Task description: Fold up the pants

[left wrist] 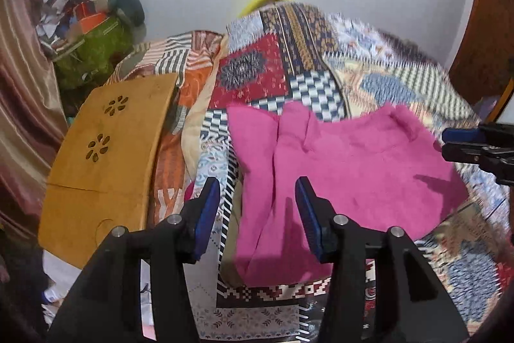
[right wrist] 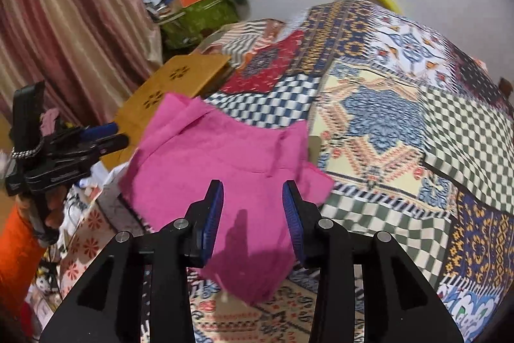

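Pink pants lay crumpled on the patchwork bed cover, just ahead of and below both grippers. Left gripper fingers stood wide, empty; right gripper likewise. Long axis hard to tell: cloth bunched, apparently running across between the two grippers. Risk, judged: pinching only one layer, or catching the cover beneath, giving a skewed fold.

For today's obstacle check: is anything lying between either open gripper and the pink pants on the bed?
Nothing visible does. The left gripper and right gripper both hang open above the pink pants, which lie uncovered on the patchwork quilt. The wooden lap tray sits off to the side.
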